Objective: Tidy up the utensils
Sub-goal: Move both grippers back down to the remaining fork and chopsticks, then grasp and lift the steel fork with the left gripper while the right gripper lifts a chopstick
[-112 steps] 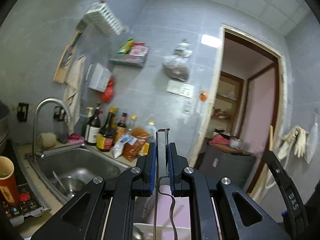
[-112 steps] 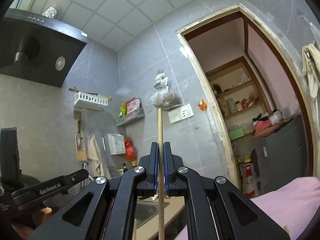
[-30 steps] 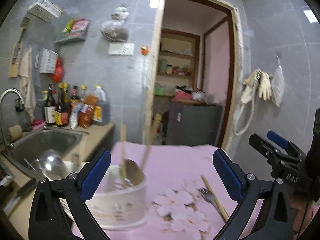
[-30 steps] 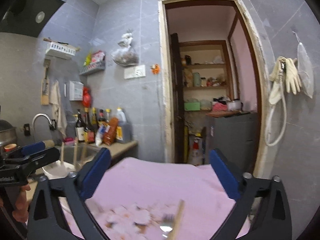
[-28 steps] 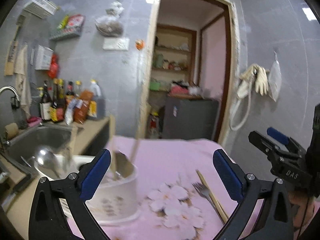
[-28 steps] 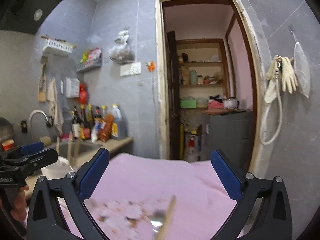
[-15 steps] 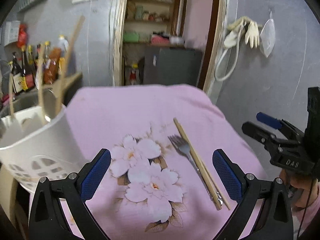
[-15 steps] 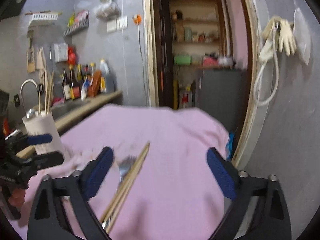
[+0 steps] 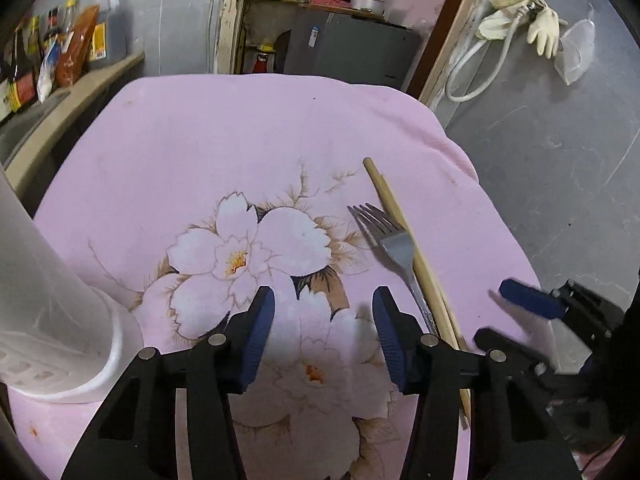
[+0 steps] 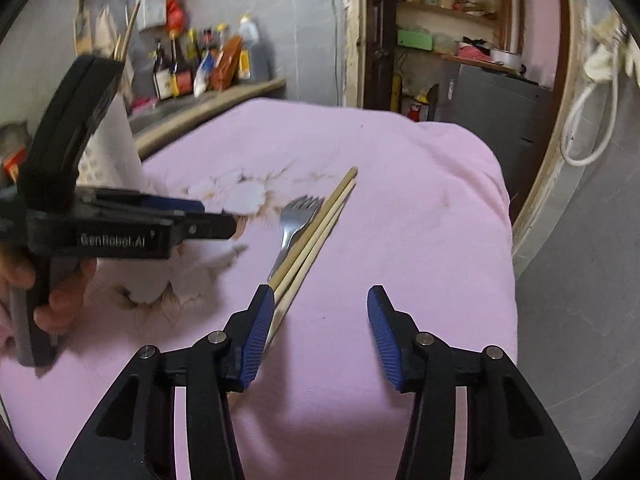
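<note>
A metal fork and a pair of wooden chopsticks lie side by side on a pink flower-print cloth. My left gripper hangs over the flower print just left of the fork, its jaws closing with nothing between them. In the right wrist view, my right gripper is low over the cloth, its jaws also closing on nothing. The near ends of the chopsticks pass under its left finger, beside the fork. A white utensil holder stands at the left.
A hand holds the left gripper on the left. The right gripper shows at the cloth's right edge. Behind are a counter with bottles, a doorway and a grey wall with hung gloves.
Both grippers, earlier shut on upright utensils and then wide open and empty, have tipped down toward the cloth. Their jaws have narrowed. The fork and chopsticks now sit close in front.
</note>
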### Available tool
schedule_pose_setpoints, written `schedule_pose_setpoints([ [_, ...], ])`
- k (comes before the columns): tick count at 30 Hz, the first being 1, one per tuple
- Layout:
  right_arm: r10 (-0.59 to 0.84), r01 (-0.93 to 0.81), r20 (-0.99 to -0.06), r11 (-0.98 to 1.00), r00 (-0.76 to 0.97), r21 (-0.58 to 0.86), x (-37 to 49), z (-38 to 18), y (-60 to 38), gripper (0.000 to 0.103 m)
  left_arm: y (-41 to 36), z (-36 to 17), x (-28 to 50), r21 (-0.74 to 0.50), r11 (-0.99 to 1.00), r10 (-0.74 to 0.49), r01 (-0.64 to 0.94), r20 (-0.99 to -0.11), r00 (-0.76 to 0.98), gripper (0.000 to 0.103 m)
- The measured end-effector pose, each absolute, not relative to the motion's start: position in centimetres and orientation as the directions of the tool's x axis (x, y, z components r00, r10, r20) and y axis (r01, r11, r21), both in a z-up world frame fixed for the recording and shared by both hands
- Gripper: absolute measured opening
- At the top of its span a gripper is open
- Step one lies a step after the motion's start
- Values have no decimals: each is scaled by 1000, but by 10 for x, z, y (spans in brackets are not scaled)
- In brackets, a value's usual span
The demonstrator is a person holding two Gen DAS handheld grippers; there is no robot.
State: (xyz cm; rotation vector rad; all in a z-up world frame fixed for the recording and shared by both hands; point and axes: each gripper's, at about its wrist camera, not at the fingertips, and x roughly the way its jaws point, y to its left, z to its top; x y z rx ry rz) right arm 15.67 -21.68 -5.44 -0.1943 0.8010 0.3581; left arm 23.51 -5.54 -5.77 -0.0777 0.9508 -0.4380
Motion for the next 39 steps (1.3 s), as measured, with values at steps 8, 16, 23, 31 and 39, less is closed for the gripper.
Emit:
schedule_pose_setpoints([
  [8, 135, -358, -765, 924, 629, -132, 165, -65, -206, 43, -57, -60, 246, -295, 887, -441, 355, -766, 467, 32],
  [16, 96, -285, -759, 951, 644, -121, 192, -59, -224, 24, -73, -58, 262, -368, 832, -528, 414, -753, 392, 32],
  [23, 147, -265, -784, 964, 603, -23, 216, -58, -242, 11, -87, -63, 288, -408, 814, -556, 415, -755, 348, 30],
  [31, 194, -317, -820, 948, 539, 16, 246, -62, -238, 11, -81, -66, 308, -538, 764, -637, 356, -717, 284, 14],
  [39, 191, -357, -848, 934, 495, 2, 270, -62, -225, 7, -76, -64, 317, -597, 733, -675, 327, -699, 237, 5],
])
